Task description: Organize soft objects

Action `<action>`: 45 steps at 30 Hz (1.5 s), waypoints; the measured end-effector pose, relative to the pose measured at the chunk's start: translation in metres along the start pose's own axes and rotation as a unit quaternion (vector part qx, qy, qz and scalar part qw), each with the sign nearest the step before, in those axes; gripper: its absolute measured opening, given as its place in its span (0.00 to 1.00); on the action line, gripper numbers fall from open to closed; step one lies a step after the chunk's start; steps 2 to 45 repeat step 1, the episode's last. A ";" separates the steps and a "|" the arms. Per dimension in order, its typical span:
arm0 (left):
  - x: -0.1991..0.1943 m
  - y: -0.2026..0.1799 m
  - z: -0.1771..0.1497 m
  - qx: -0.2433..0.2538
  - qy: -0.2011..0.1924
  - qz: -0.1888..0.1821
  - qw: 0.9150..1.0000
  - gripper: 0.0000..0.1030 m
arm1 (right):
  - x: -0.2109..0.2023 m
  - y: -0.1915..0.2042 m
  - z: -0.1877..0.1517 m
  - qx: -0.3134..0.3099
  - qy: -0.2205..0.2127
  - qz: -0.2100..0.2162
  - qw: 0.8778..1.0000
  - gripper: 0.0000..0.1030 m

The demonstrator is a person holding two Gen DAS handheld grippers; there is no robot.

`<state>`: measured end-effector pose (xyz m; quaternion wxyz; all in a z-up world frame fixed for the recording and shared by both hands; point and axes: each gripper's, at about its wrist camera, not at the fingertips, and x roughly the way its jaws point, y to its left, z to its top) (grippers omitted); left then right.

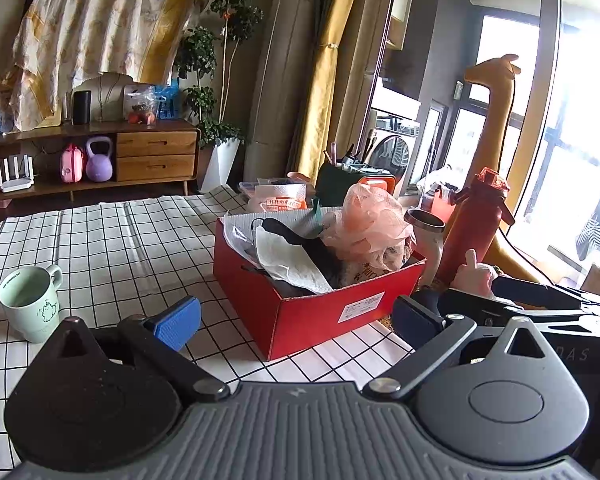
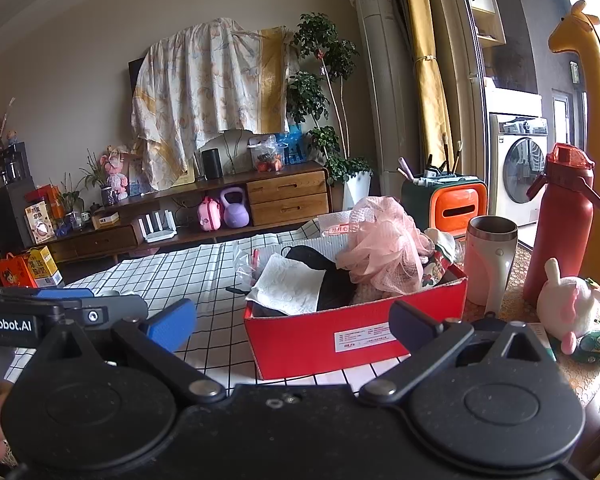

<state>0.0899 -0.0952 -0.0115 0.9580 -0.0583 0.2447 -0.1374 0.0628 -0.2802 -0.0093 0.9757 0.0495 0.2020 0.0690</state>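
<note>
I see both grippers above the tabletop (image 1: 100, 240), which is covered by a white cloth with a black grid. The left gripper (image 1: 296, 320) has its fingers released, spread wide, and they grasp nothing. The right gripper (image 2: 296, 320) is the same: fingers spread apart and empty.

The red box (image 2: 300, 340) stands on the cloth at about 12 o'clock from both grippers, very near to the fingers. Inside it lie the soft things: a pink mesh sponge (image 2: 380, 252) at the 1 o'clock side, a white paper towel (image 2: 292, 288) at the 11 o'clock side, and a black fabric piece (image 2: 324, 268) between them, partly under the towel. A small white plush toy (image 2: 568, 304) is outside the box, at 3 o'clock from the right gripper, lying on a yellowish mat beside a red bottle (image 2: 560, 232). A steel tumbler (image 2: 490, 264) stands between the box and the bottle.

In the left wrist view a pale green mug (image 1: 30, 300) stands on the cloth at 9 o'clock, well apart from the box.

The room behind is a living room. At 11 o'clock a low wooden cabinet (image 2: 284, 196) runs along the wall, with a purple kettlebell (image 2: 236, 208) under it and a flowered sheet (image 2: 208, 84) hanging above. A potted tree (image 2: 324, 80) stands at 12 o'clock, yellow curtains (image 2: 424, 60) at 1 o'clock, and a tall yellow giraffe figure (image 2: 596, 80) at 2 o'clock near the bright window.
</note>
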 end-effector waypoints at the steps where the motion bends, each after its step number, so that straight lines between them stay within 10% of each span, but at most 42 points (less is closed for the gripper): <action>1: 0.000 0.001 0.000 -0.001 0.001 -0.002 1.000 1.00 | 0.001 0.000 0.001 -0.001 0.001 -0.001 1.000 1.00; 45: 0.000 0.001 0.000 -0.001 0.001 -0.002 1.000 1.00 | 0.001 0.000 0.001 -0.001 0.001 -0.001 1.000 1.00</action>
